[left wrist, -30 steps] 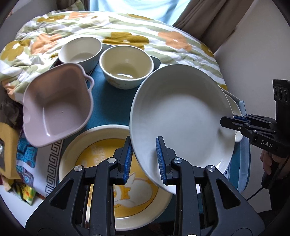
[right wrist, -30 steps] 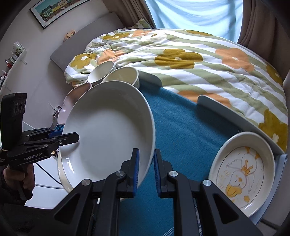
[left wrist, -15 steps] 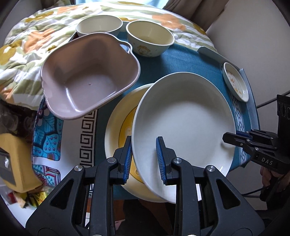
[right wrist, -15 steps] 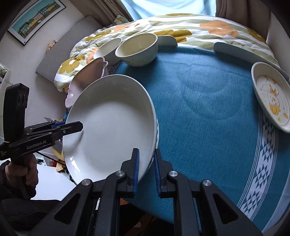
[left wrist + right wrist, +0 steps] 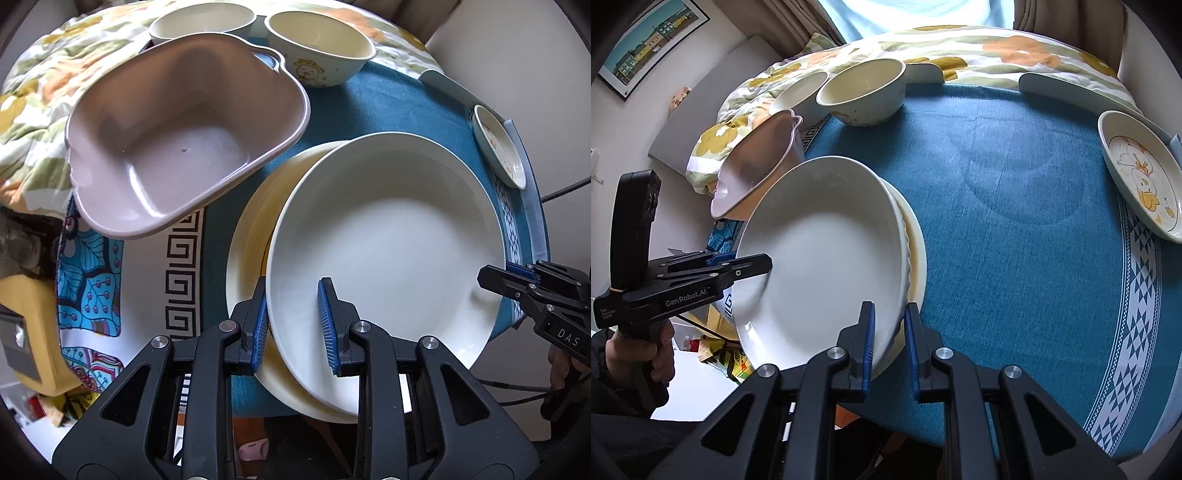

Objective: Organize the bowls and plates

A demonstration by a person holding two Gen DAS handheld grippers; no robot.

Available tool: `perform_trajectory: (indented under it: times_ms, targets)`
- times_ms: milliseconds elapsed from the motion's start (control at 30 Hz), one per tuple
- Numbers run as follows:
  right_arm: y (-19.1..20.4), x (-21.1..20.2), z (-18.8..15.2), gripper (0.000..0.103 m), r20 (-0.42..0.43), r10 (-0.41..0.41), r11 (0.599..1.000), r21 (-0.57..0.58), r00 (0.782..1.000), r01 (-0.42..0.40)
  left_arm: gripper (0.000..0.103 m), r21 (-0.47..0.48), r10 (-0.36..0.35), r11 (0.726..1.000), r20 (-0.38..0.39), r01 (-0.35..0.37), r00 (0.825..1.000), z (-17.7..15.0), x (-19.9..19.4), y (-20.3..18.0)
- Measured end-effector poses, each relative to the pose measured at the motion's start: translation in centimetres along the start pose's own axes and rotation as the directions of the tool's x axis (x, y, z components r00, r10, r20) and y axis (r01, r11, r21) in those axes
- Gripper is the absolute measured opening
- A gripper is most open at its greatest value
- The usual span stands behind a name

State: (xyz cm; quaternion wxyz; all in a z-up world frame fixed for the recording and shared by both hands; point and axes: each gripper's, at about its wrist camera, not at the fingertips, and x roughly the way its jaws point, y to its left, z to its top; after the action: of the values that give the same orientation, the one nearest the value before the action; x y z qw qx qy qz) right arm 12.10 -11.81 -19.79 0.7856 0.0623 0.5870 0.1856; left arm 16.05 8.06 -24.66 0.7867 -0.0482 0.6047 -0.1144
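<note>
1. Left wrist view: the left gripper (image 5: pixel 293 325) has its jaws part-open around the near rim of the large white plate (image 5: pixel 388 236), one blue pad under the rim, the other inside the plate; I cannot tell whether they press on it. The plate lies on the yellow-printed plate (image 5: pixel 247 236) near the bench's front edge, shifted a little to the right. The right gripper (image 5: pixel 495 275) reaches the white plate's right rim. A pink square bowl (image 5: pixel 184 136) sits tilted at the bench's left edge, its rim just beside the stack. Two cream bowls (image 5: pixel 317 44) (image 5: pixel 201 22) stand side by side at the back edge, and a small duck plate (image 5: pixel 498 147) lies at the right edge.

2. Right wrist view: the right gripper (image 5: pixel 889 347) straddles the white plate's (image 5: pixel 820 251) rim with narrow-set jaws, apparently gripping. The left gripper (image 5: pixel 764 260) touches the opposite rim.

3. Progress, as a judgement: two plates look stacked. The small duck plate (image 5: pixel 1141 177), the pink bowl and both cream bowls look still ungrouped, so roughly half remains.
</note>
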Motion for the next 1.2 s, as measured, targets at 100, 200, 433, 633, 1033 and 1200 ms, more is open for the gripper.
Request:
perform_trajectory:
  times_ms: [100, 200, 433, 633, 1033, 1200]
  targets:
    - [-0.3, 0.1, -0.1, 0.014, -0.004, 0.007, 1.000, 0.015, 1.000, -0.007, 0.023, 0.010, 0.019, 1.000, -0.002, -0.019, 1.000, 0.0, 0.3, -0.3]
    - [-0.3, 0.4, -0.1, 0.014, -0.010, 0.004, 1.000, 0.016, 1.000, -0.004, 0.023, 0.022, 0.044, 0.999, -0.004, -0.044, 0.999, -0.2, 0.6, -0.7]
    - [-0.1, 0.4, 0.1, 0.014, -0.013, -0.006, 1.000, 0.009, 1.000, 0.006, 0.023, 0.065, 0.112, 0.992, -0.001, -0.112, 0.994, 0.1, 1.5, -2.0]
    - [0.1, 0.5, 0.0, 0.014, -0.020, -0.041, 0.998, -0.040, 0.999, 0.040, 0.023, 0.138, 0.206, 0.968, 0.034, -0.208, 0.978, 0.1, 1.9, -4.0]
    - [1.1, 0.9, 0.6, 0.014, -0.030, -0.080, 0.988, -0.137, 0.996, 0.076, 0.023, 0.193, 0.318, 0.924, 0.091, -0.330, 0.944, -0.1, 1.5, -5.1]
    - [1.1, 0.9, 0.7, 0.014, -0.033, -0.078, 0.986, -0.147, 0.996, 0.073, 0.023, 0.202, 0.344, 0.912, 0.099, -0.357, 0.934, -0.5, 1.2, -5.1]
